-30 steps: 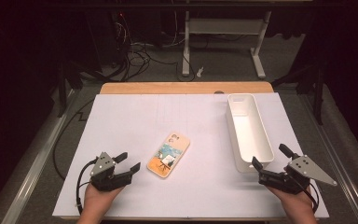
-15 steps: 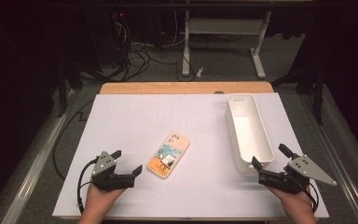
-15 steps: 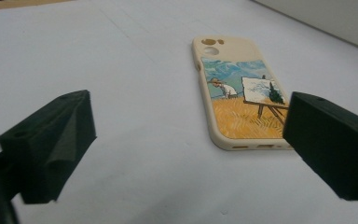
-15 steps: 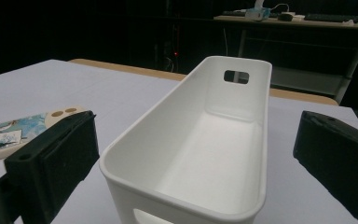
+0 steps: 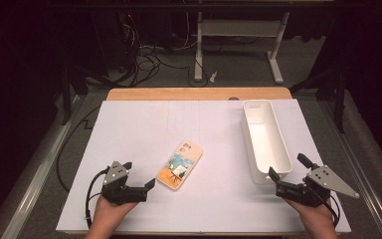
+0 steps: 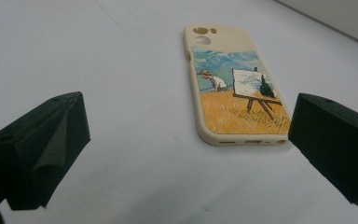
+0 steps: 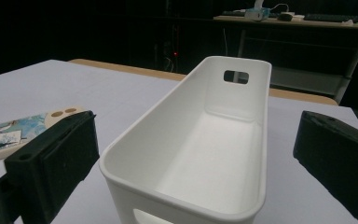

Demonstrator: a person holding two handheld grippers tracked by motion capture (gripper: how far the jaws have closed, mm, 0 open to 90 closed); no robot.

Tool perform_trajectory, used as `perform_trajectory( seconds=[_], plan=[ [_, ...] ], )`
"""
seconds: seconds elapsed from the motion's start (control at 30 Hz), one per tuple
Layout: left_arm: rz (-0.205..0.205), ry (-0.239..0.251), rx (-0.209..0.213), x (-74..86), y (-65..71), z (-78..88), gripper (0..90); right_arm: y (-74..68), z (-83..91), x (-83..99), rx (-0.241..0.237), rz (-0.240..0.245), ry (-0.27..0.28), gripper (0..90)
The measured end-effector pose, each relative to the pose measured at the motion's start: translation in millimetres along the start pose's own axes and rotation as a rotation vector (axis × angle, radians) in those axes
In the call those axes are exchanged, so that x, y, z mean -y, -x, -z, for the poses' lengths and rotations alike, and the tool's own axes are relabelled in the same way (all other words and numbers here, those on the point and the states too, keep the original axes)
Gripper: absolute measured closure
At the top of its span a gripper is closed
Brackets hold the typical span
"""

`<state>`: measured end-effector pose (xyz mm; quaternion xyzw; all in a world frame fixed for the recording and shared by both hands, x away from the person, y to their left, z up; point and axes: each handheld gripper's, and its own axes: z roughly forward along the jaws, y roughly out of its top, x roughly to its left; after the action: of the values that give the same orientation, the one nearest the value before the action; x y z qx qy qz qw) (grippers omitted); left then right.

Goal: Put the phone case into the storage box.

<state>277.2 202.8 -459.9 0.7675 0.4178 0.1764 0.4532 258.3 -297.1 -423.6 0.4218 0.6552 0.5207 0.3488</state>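
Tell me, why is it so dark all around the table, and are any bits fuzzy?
High view: light falls on the white table, the room behind stays dark. Left gripper view: the phone case is sharp, the near black jaws soft. Right gripper view: the white bin looks bright and evenly lit, its near rim and the jaws slightly blurred.

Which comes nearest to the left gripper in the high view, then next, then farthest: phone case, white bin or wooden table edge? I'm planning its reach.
1. Phone case, just right of the left gripper.
2. White bin, across on the right.
3. Wooden table edge, along the far side.
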Motion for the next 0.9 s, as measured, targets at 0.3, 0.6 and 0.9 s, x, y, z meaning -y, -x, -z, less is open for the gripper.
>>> perform_trajectory(
  seconds=[0.3, 0.6, 0.9],
  plan=[
    [-0.019, -0.056, 0.000, -8.6, 10.9, -8.7, 0.1, 0.1, -0.3, 0.2, 0.000, 0.002, -0.002, 0.5],
    [-0.027, -0.144, 0.026, -17.3, 21.1, -26.3, 0.1, 0.6, 1.5, -0.6, 0.000, 0.002, 0.006, 0.5],
    [-0.061, -0.238, 0.044, -23.5, 32.0, -49.7, 0.0, 1.6, 2.1, -0.2, 0.003, -0.001, 0.007, 0.5]
  ],
)
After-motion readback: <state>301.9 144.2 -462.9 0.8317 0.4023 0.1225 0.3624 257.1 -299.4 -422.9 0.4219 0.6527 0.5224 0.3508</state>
